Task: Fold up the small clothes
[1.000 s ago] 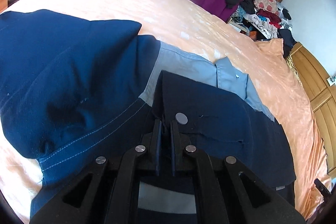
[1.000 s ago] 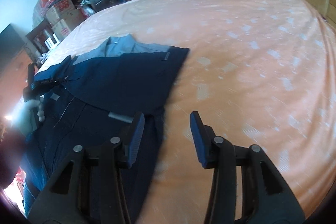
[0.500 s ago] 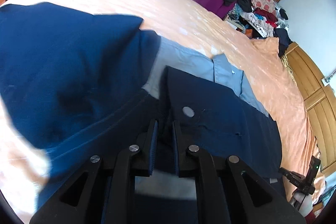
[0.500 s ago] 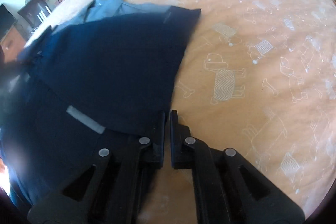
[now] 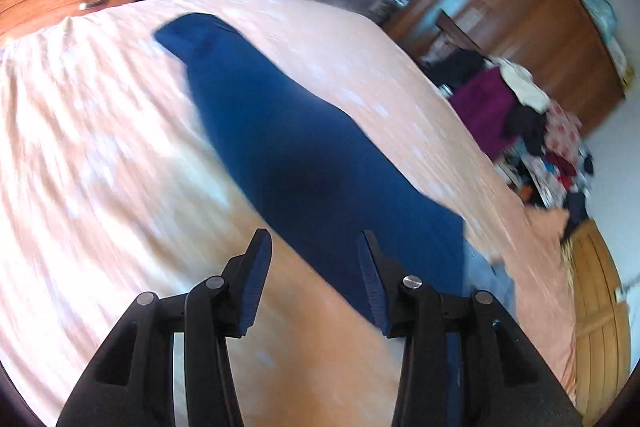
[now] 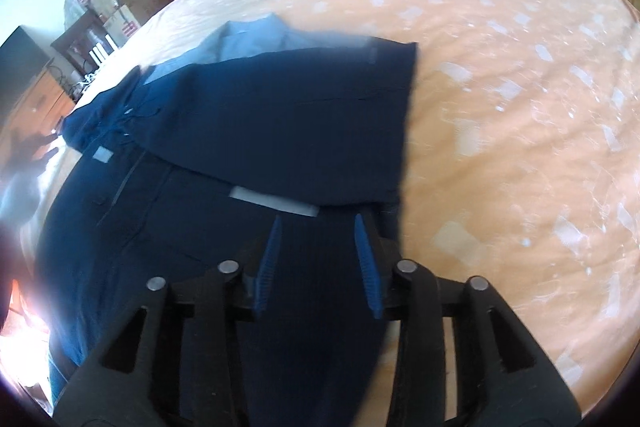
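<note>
Before you spreads a wide bed under a peach-orange cotton sheet (image 6: 520, 107) printed with pale patches. A dark navy garment with a light blue-grey collar (image 6: 260, 131) lies flat on it toward nine o'clock, its long blue sleeve (image 5: 304, 155) stretching toward eleven o'clock.
</note>
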